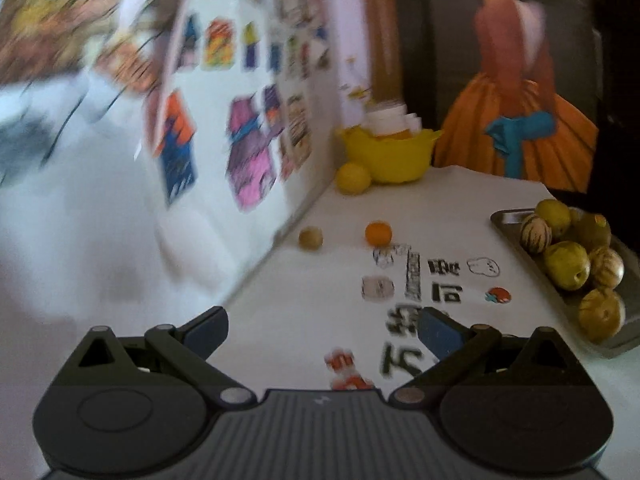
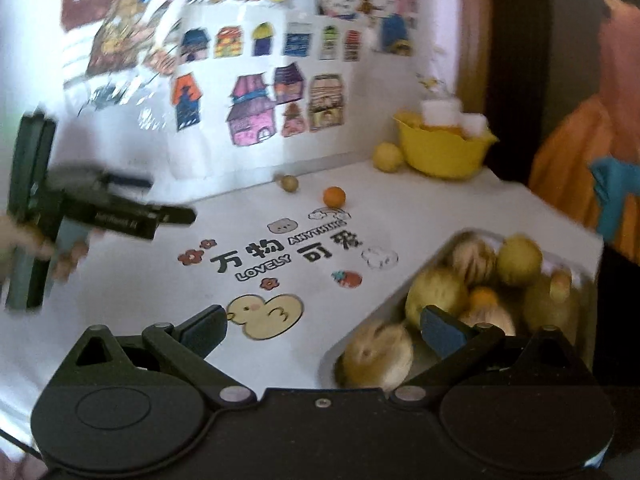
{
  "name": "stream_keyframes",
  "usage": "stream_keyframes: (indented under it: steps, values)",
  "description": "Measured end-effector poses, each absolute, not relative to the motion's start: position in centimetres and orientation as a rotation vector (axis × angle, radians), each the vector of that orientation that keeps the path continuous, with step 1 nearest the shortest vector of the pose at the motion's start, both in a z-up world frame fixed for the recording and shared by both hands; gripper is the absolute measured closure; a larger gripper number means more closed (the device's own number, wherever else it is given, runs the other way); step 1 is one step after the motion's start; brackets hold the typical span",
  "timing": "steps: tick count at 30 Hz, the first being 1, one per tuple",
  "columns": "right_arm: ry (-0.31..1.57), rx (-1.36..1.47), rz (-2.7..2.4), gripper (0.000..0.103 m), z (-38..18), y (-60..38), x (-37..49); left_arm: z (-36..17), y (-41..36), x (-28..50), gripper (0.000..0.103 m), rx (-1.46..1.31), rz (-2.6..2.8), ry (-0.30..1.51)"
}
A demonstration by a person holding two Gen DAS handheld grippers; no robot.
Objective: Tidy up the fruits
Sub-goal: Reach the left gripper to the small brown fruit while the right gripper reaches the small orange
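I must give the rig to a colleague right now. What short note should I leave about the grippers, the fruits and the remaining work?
Left gripper: open, holding nothing, above the white table.
Right gripper: open, holding nothing, at the near edge of the metal tray.
Tray on the right side already holds a pile of green and striped fruits.
Loose on the table: a small orange fruit, a small brownish fruit, a yellow fruit beside the yellow bowl.
Left to do: probably collect these three loose fruits.

"万物可爱", "LOVELY", "ANYTHING" on white tbl cover
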State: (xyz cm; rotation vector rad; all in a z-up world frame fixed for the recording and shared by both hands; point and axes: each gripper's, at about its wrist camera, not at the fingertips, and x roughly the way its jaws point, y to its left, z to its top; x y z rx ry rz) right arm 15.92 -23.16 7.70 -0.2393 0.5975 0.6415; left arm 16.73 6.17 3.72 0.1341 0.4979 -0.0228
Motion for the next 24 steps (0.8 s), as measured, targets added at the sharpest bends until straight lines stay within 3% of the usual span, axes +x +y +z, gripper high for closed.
stream_keyframes:
  steps: [8, 13, 24]
  values:
    - [0.629, -0.317, 0.795, 0.001, 9.7, -20.8, 22.2, 4.6, 3.8, 21.1, 0.0, 0.454, -0.119, 0.345]
    - [0.604, -0.368, 0.825, 0.001, 10.6, -19.1, 27.0, 4.1, 2.9, 25.0, 0.0, 0.516, -0.14, 0.418]
    - [0.741, -0.355, 0.838, 0.001, 8.5, -15.4, 37.8, 1.6, 3.1, 29.8, 0.0, 0.72, -0.136, 0.558]
